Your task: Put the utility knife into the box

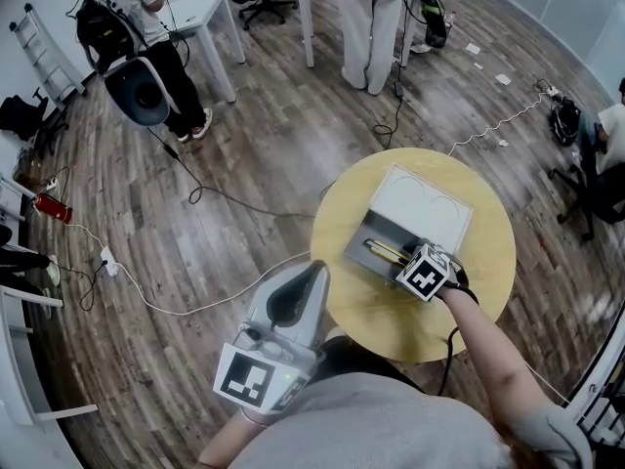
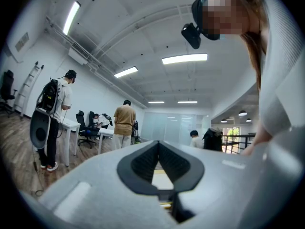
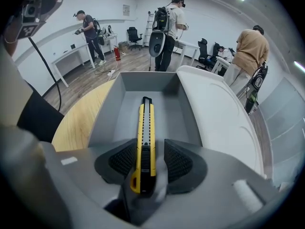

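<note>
On the round wooden table (image 1: 469, 286), my grey box (image 3: 107, 113) sits open with the yellow utility knife (image 3: 146, 128) lying inside, its rear end loose between my right gripper's (image 3: 148, 151) parted jaws, while my left gripper (image 2: 158, 146), well apart, is closed on nothing.

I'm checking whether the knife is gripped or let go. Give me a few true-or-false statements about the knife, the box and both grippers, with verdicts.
1. The yellow utility knife reaches into the grey box. True.
2. The right gripper has its fingers pressed on the knife. False: they stand apart, with a gap on each side of it.
3. The box's lid is closed. False: it lies open beside the box.
4. The box stands on a round wooden table. True.
5. The left gripper holds a second knife. False: its fingers are together with nothing between them.
</note>
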Motion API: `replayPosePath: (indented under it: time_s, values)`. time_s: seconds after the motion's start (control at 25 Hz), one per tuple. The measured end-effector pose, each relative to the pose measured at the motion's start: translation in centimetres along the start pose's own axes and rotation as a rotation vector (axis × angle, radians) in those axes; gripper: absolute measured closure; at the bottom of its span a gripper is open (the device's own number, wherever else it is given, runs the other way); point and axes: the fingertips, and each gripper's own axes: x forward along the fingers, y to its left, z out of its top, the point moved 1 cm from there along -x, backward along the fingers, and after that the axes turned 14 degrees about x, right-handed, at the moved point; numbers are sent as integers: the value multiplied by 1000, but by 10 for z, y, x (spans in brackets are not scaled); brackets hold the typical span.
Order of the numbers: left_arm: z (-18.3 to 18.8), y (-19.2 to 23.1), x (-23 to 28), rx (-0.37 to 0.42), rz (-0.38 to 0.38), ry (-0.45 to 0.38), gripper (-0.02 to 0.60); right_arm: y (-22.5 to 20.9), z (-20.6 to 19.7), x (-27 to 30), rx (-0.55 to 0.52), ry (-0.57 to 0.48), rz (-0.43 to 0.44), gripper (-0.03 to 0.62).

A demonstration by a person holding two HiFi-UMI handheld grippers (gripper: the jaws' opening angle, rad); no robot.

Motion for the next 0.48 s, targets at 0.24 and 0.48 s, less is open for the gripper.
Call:
replayPosePath:
  time_s: [0.24, 0.48]
  values:
    - [-2, 0, -1, 3, -11, 4, 583, 6, 13, -14, 44, -98, 17, 390]
    - [3, 2, 11, 1, -45, -12, 583, -4, 50, -89, 206, -377, -49, 421]
